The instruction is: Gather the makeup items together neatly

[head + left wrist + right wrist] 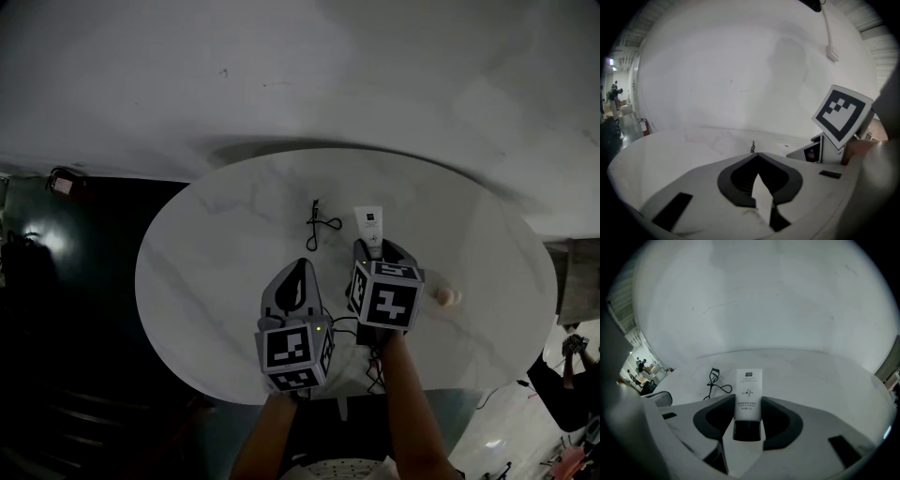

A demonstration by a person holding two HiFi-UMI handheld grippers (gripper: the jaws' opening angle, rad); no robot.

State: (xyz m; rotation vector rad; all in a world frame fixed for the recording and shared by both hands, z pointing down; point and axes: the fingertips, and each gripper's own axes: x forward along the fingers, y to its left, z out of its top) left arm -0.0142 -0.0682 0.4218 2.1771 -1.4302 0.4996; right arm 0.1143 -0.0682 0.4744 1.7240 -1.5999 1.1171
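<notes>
Tabletop (206, 281) oval, white marble, eyelash curler (322, 223) on it; pale backdrop (281, 75) beyond

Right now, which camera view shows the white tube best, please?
The right gripper view: the white tube is clamped in the right gripper, label and black cap clear. The head view shows only its far end past the gripper. The left gripper view doesn't clearly show it.

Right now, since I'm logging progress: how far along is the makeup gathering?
Partly done: the eyelash curler lies mid-table. In hand: the right gripper is closed on the white tube, beside the eyelash curler. Still to do: a small beige item sits apart to the right; the left gripper is shut, empty.
</notes>
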